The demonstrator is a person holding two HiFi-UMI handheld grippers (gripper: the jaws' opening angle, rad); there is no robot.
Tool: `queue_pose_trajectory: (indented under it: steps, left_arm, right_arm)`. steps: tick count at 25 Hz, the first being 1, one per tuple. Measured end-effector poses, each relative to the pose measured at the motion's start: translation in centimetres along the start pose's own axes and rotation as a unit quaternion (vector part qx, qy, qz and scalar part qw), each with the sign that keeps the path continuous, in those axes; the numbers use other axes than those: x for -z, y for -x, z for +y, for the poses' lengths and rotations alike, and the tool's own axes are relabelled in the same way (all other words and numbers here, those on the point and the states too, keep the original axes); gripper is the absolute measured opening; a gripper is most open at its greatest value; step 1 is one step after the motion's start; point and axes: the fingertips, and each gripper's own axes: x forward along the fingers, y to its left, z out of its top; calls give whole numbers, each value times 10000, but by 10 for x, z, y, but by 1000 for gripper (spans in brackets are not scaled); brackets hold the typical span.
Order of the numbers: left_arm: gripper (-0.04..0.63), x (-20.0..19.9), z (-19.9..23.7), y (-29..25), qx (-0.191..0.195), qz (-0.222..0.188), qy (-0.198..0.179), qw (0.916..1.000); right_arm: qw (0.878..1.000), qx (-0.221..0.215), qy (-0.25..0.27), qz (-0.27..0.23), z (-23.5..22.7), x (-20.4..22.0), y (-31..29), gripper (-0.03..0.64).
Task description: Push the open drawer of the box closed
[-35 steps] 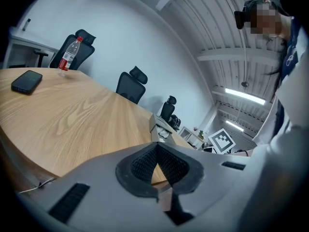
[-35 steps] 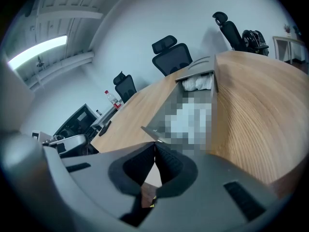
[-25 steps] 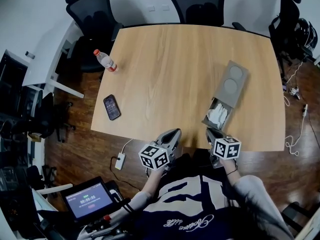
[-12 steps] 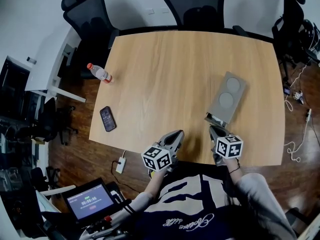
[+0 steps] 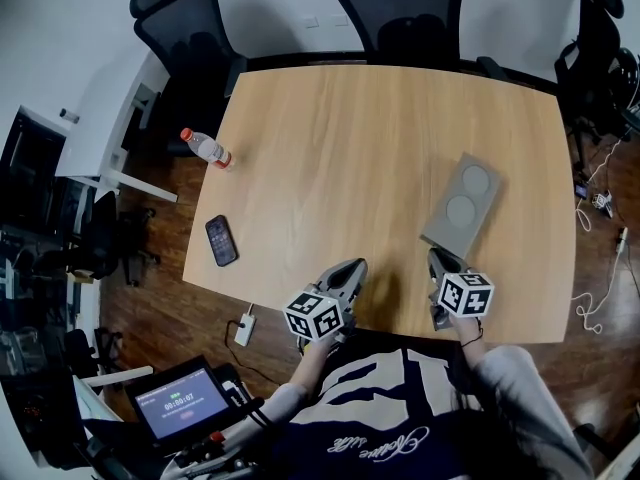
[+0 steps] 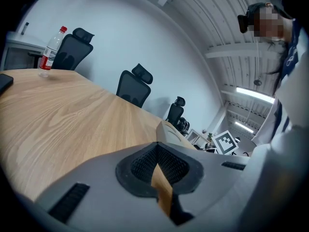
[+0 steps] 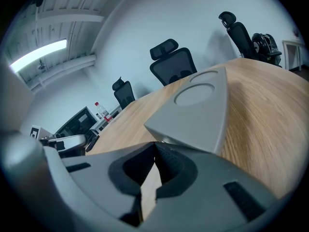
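Note:
The grey box, with two round recesses in its lid, lies on the right part of the wooden table. Its drawer sits flush in the near end, with no contents showing. My right gripper is shut and empty, its tip against that near end. In the right gripper view the box fills the space just past the closed tips of the right gripper. My left gripper rests shut and empty at the table's near edge, left of the box. From the left gripper the box shows as a low wedge.
A water bottle stands near the table's left edge, and a phone lies nearer the front left corner. Office chairs stand behind the table. A power strip and a screen are on the floor at the left.
The drawer, open a second ago with white material inside, has slid shut into the box. My right gripper has moved forward against it, and the box has shifted slightly away. The left gripper barely moved.

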Motion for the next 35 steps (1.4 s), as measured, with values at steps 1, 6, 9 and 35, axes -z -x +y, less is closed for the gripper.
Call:
queue_pose_trajectory:
  steps: [1, 6, 9, 35]
  left_arm:
    - [2, 0, 0, 1, 12, -2, -4, 10000]
    - [2, -3, 1, 9, 80, -42, -28, 10000]
    - [2, -1, 0, 17, 134, -34, -53, 9999]
    - [2, 99, -73, 121, 783, 301, -82, 9964]
  right_arm:
    - [10000, 4, -24, -5, -1, 0, 0, -5]
    - [9998, 193, -63, -30, -3, -1, 2, -5]
    - [9994, 305, 1, -159, 2, -4, 9, -5]
    - [9974, 382, 296, -531, 87, 110, 140, -5]
